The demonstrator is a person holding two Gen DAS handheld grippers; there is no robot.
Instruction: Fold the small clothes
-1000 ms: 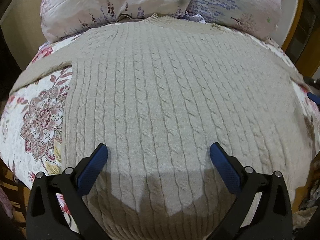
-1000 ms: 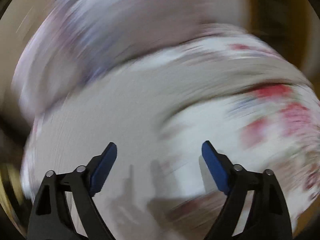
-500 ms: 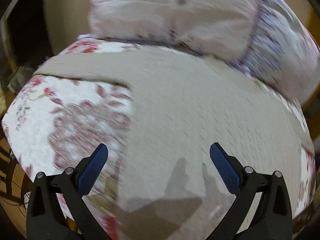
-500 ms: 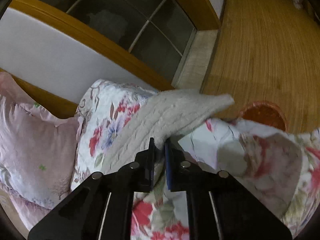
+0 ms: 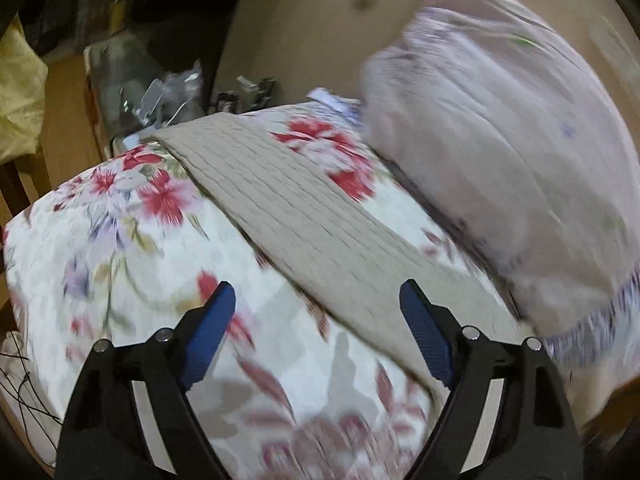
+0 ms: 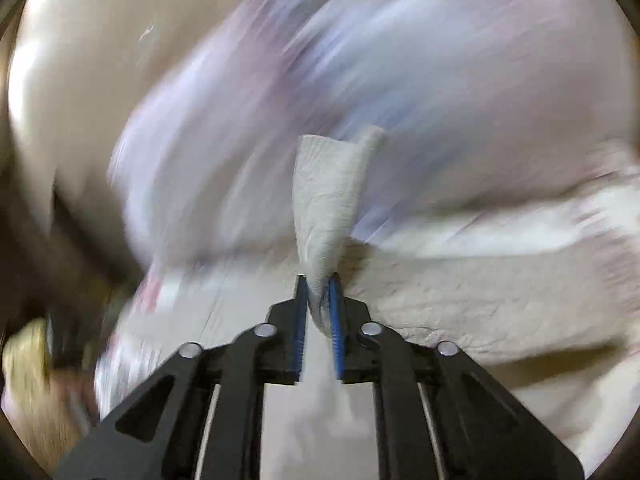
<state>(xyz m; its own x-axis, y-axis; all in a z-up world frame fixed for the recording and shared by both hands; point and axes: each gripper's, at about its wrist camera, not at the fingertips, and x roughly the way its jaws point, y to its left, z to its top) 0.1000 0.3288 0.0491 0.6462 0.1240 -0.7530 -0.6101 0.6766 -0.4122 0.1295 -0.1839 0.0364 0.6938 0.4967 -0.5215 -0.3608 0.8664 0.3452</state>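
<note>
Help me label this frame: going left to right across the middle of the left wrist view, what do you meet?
floral bedspread → beige knit sleeve → pink pillow

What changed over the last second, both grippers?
Right gripper went from open to shut on the sweater sleeve and swung it from the bed edge back over the sweater. Left gripper panned left from the sweater body to the other sleeve. It stays open, holding nothing.

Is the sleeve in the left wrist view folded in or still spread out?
Spread out. The beige sleeve lies flat across the floral bedspread, beside the pillow. The open left gripper hovers above, gripping nothing.
</note>
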